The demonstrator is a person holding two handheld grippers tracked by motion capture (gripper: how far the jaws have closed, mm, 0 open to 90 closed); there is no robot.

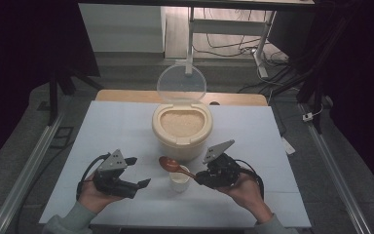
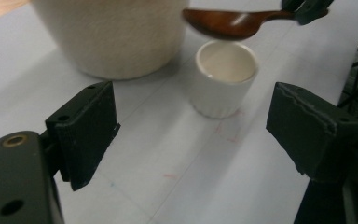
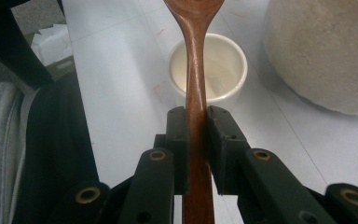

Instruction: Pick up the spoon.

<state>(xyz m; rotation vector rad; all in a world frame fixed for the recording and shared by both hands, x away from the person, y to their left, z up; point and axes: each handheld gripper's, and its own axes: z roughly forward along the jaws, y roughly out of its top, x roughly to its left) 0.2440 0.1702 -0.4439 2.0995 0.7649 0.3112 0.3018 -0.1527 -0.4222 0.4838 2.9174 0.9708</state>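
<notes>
A brown wooden spoon (image 1: pixel 172 165) (image 2: pixel 233 22) (image 3: pixel 196 70) hangs level just above a small white cup (image 1: pixel 179 179) (image 2: pixel 224 77) (image 3: pixel 207 67), its bowl past the cup's far rim. My right gripper (image 1: pixel 200 176) (image 3: pixel 197 119) is shut on the spoon's handle. The cup looks empty and stands in front of a cream rice bucket (image 1: pixel 182 127) (image 2: pixel 112 32) (image 3: pixel 326 51) with its clear lid (image 1: pixel 181 84) swung up and grains inside. My left gripper (image 1: pixel 137 171) (image 2: pixel 193 135) is open, low over the table left of the cup, holding nothing.
The white table (image 1: pixel 121 126) has free room to the left and right of the bucket. Metal rails (image 1: pixel 29 161) run along both sides on the floor. A desk frame and cables (image 1: pixel 253 44) lie beyond the far edge.
</notes>
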